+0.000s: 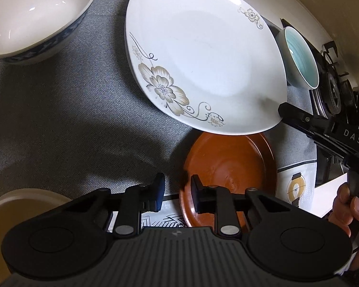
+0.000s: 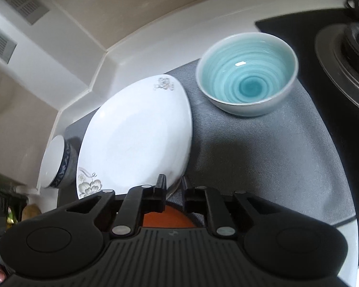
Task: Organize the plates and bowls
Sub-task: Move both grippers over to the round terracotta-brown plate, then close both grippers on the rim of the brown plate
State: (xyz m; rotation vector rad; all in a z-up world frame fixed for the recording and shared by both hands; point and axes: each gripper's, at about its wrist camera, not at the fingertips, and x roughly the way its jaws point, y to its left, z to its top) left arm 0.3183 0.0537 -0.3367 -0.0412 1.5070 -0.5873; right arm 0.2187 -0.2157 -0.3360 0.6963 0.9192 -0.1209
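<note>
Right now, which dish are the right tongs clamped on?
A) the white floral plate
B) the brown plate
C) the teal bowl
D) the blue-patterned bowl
A: the right tongs pinch the near rim of the white floral plate, which is tilted up over the brown plate; the left view shows the same tongs on its edge, while the teal bowl stands apart on the mat.

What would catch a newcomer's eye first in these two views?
The white floral plate, lifted at a tilt with the right gripper shut on its rim, overlapping the brown plate on the grey mat. Next, the left gripper straddling the brown plate's rim, and the turquoise bowl beside the stove.
</note>
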